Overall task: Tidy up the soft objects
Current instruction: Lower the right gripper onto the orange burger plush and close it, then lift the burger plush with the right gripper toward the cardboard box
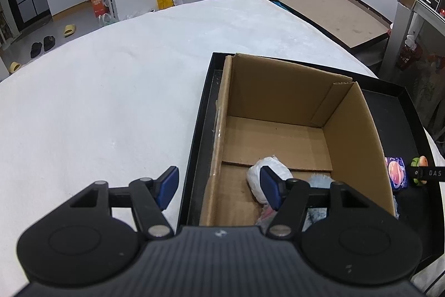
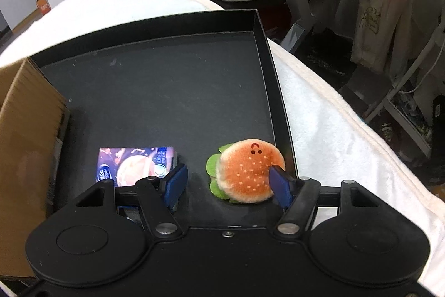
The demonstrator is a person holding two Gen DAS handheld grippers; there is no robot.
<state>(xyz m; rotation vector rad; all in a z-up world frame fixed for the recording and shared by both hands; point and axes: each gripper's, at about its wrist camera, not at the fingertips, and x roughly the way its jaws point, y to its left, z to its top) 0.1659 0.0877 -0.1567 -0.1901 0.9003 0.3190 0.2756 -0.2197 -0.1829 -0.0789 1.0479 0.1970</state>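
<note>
The left gripper (image 1: 219,187) hangs over the near left wall of the cardboard box (image 1: 350,113), its blue-padded fingers spread wide with nothing between them: one finger is out over the white blanket (image 1: 111,80), the other over the inside of the box, in front of a white wrapped bundle (image 1: 274,166) that lies on the box floor. A pale blue fuzzy thing (image 1: 319,181) lies just beside that bundle, mostly hidden behind the gripper's linkage. The box stands in the left part of a shallow black tray (image 1: 204,102) set on the blanket. The right gripper (image 2: 228,183) is tilted down toward the tray (image 2: 167,91) floor to the right of the box (image 2: 25,144), jaws likewise wide apart and empty. A plush hamburger (image 2: 244,170), orange bun with green felt lettuce, lies on the tray near its right wall; the right-hand finger (image 2: 281,187) overlaps the toy's edge, whether touching cannot be told, while the left-hand finger sits well apart from it, in front of a small printed packet (image 2: 133,166) lying flat on the tray
</note>
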